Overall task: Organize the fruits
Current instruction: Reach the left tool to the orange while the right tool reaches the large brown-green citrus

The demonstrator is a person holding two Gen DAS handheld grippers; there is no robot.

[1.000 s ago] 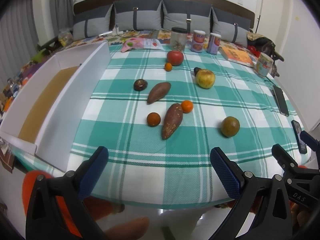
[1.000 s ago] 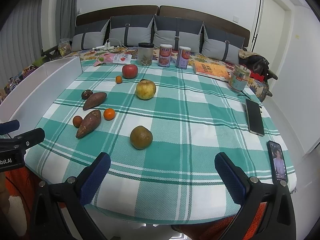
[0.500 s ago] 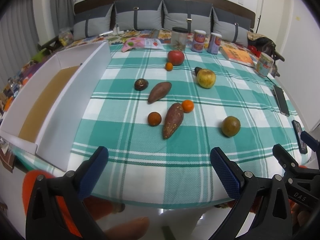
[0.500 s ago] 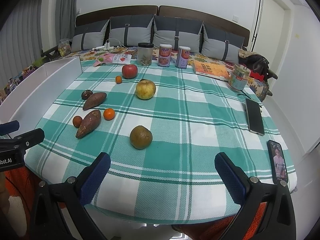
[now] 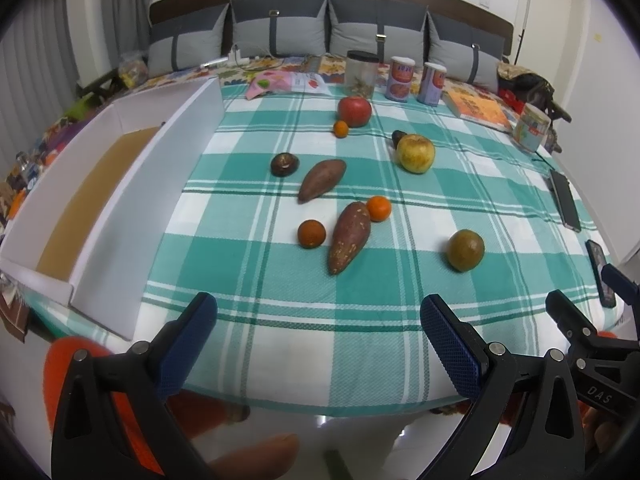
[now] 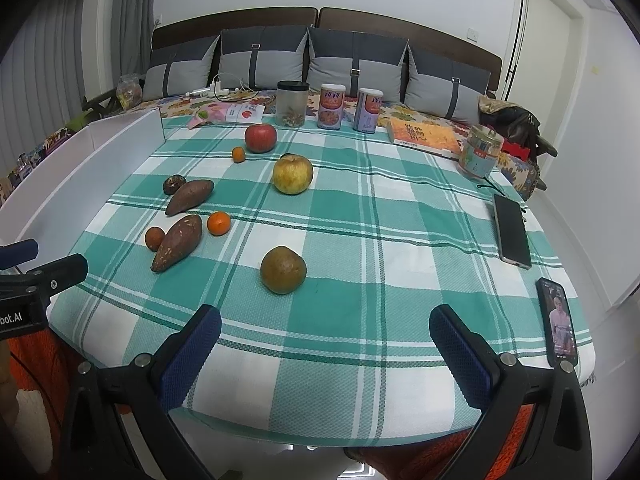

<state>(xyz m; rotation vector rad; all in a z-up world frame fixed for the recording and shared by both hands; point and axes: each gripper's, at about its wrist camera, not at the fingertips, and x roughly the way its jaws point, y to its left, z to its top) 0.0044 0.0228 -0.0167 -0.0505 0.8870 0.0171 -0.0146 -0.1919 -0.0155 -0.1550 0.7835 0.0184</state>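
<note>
Both grippers held at the near table edge, jaws apart and empty.

The left gripper (image 5: 318, 344) and right gripper (image 6: 326, 354) hover over the green checked tablecloth (image 6: 360, 220), touching nothing. Nearest the right gripper lies a brown-green round fruit (image 6: 283, 269). Farther out: two sweet potatoes (image 5: 349, 237) (image 5: 321, 179) flanked by two small oranges (image 5: 311, 233) (image 5: 379, 208) (one on each side of the nearer potato), then a yellow apple (image 5: 415, 153), a red apple (image 5: 354, 111) and a third small orange (image 5: 341, 128). A white open box (image 5: 132, 184) stands along the left edge.
</note>
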